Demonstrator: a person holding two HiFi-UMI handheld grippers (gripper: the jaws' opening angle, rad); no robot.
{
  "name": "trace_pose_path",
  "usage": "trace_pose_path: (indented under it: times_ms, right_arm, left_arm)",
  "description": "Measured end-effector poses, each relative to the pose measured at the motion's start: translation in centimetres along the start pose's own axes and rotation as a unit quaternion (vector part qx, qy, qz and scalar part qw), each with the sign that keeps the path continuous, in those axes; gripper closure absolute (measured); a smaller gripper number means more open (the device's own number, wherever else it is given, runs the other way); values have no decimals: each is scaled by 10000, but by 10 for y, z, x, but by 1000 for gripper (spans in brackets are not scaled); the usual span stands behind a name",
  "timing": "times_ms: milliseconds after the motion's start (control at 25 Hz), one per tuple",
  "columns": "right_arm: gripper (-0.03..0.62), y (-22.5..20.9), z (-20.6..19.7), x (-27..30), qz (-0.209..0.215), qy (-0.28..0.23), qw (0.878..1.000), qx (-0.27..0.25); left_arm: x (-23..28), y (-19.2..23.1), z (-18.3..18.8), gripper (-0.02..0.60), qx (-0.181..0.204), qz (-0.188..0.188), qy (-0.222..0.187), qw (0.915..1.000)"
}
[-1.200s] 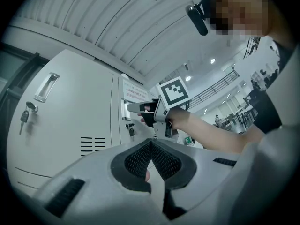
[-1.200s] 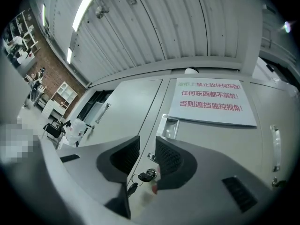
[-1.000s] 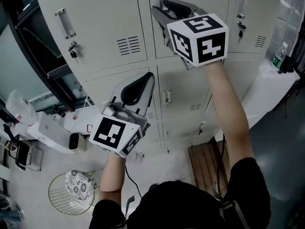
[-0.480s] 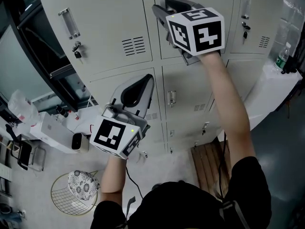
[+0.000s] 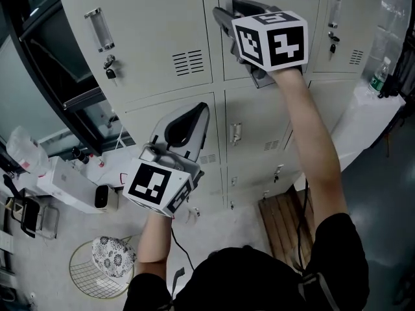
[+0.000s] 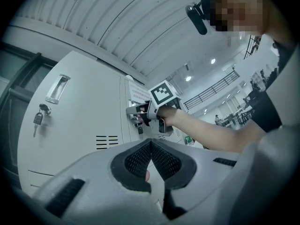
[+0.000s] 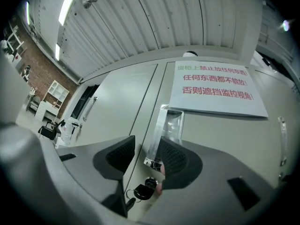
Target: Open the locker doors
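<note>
In the head view, lockers (image 5: 162, 37) wall off the whole top. We see bare floor (image 5: 224, 229) below centre; a basket (image 5: 81, 277) and box (image 5: 65, 183) crowd the lower left, a pallet (image 5: 282, 222) the lower right.

Pale grey across the locker doors (image 5: 155, 31). Black-and-white squares on the marker cubes (image 5: 271, 41). Red characters over a white notice (image 7: 213, 88).
</note>
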State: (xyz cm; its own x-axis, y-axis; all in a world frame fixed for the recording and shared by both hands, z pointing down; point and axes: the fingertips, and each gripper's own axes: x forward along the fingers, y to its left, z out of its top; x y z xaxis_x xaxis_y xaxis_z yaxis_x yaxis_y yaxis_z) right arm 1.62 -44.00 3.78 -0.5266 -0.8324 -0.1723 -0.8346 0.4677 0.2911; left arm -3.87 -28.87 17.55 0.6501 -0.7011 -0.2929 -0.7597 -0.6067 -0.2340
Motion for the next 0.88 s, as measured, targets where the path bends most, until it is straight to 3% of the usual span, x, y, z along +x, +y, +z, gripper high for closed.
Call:
trace_pose_path:
  times_ms: [440,880]
  right_arm:
    - [419,9,6,-21,-420,82,9985,-352]
    - [419,12,14,-55,-777,162,9961,-381]
  left_arm:
    - [-6,0,1,563,-154,-364,-148,9991]
    - [-10,-15,6,565,-273,-840,-312,9956]
